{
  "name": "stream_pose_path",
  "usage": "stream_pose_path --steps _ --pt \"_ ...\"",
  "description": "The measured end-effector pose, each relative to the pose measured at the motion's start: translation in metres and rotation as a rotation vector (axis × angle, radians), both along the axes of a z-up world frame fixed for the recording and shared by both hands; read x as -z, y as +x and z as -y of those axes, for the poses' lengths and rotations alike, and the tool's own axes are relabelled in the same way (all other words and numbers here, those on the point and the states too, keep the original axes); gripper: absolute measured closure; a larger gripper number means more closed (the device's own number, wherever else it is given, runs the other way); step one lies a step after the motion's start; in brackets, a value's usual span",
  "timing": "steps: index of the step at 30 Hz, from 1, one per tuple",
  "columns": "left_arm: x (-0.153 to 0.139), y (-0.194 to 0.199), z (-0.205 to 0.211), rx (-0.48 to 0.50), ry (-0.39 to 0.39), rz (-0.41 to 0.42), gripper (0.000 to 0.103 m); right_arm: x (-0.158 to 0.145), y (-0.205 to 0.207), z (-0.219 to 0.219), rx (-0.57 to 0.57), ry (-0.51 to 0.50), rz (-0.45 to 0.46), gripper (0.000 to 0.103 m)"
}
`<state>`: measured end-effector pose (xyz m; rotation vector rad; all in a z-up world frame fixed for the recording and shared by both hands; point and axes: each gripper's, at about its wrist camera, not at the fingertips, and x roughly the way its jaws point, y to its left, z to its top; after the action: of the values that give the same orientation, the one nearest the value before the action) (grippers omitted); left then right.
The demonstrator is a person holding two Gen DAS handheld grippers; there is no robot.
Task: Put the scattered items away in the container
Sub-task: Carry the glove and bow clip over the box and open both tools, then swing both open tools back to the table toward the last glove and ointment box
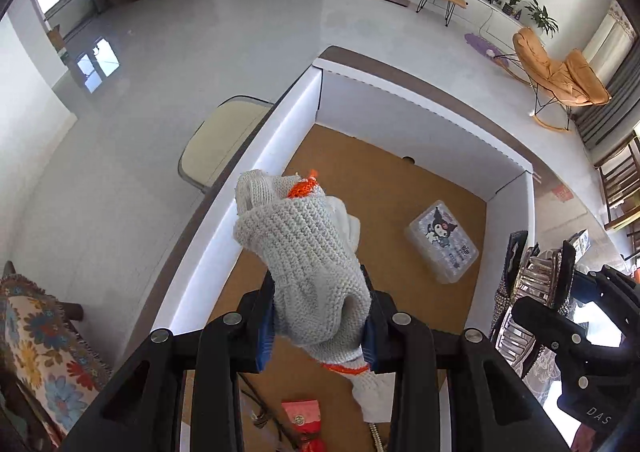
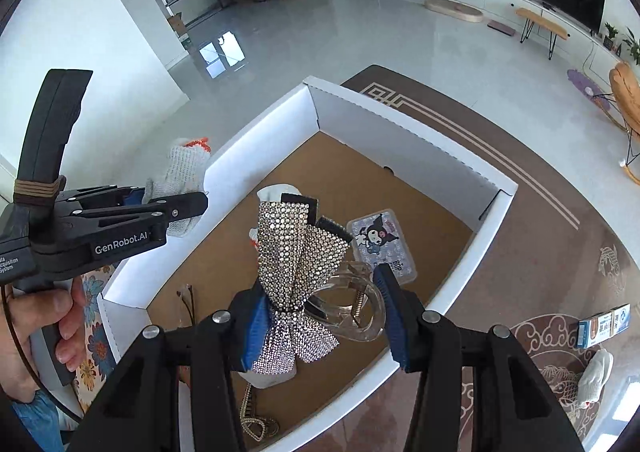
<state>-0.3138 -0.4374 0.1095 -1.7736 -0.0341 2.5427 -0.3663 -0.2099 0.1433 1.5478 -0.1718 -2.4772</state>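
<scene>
Left hand-held gripper [image 1: 320,316] clamping knit glove [image 1: 304,252] seemingly over box [image 1: 420,132].

The left gripper [image 1: 320,316] held a grey knitted glove [image 1: 304,252] clamped above the white cardboard box [image 1: 224,248], where a Kuromi case [image 1: 442,242] lay.

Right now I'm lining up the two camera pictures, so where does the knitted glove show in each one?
Left wrist view: the knitted glove fills the centre, clamped in the left hand-held gripper over the white box.
Right wrist view: the glove sits at the left, outside the box's left wall.
Shared landmark: the cartoon case on the box floor.
</scene>
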Motion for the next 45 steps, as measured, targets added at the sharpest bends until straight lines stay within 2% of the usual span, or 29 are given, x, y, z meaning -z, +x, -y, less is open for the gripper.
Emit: stream_pose_path --steps 4,7,8,9,10,12,19,24,29,36,39,41,45 --pt "0.029 0.005 0.019 -0.027 -0.024 0.037 0.068 0.030 -0.007 0.035 -0.024 0.004 0.035 0.053" --pt "0.049 0.004 0.026 -0.035 -0.025 0.081 0.052 0.043 -0.008 0.053 -0.037 -0.003 0.042 0.052" --pt "0.054 0.003 0.027 -0.038 -0.026 0.101 0.037 0.047 -0.009 0.056 -0.033 0.010 0.046 0.051" --pt "0.058 0.003 0.027 -0.041 -0.031 0.104 0.030 0.048 -0.008 0.056 -0.027 0.022 0.040 0.045" --pt "0.058 0.005 0.027 -0.043 -0.040 0.097 0.030 0.047 -0.008 0.058 -0.024 0.028 0.028 0.042" --pt "0.056 0.006 0.026 -0.044 -0.055 0.086 0.029 0.044 -0.007 0.057 -0.022 0.024 0.014 0.041" --pt "0.039 0.007 0.018 -0.034 -0.039 0.061 0.029 0.024 -0.006 0.047 -0.004 0.015 -0.013 0.041" --pt "0.028 0.015 -0.004 -0.009 -0.022 0.046 0.029 0.009 0.004 0.025 0.022 0.009 -0.019 0.041" --pt "0.010 0.036 -0.063 0.082 -0.003 0.001 0.029 0.000 0.033 -0.027 0.049 0.013 -0.016 0.041" --pt "0.009 0.095 -0.215 0.391 0.034 -0.014 0.029 0.018 0.116 -0.158 0.123 0.043 0.054 0.041" --pt "0.031 0.119 -0.276 0.503 0.048 0.031 0.025 0.036 0.163 -0.226 0.220 0.040 0.076 0.041" --pt "0.056 0.133 -0.310 0.555 0.060 0.087 0.025 0.053 0.196 -0.268 0.289 0.041 0.098 0.041" --pt "0.109 0.156 -0.361 0.625 0.001 0.139 0.025 0.088 0.258 -0.330 0.362 0.061 0.163 0.041"
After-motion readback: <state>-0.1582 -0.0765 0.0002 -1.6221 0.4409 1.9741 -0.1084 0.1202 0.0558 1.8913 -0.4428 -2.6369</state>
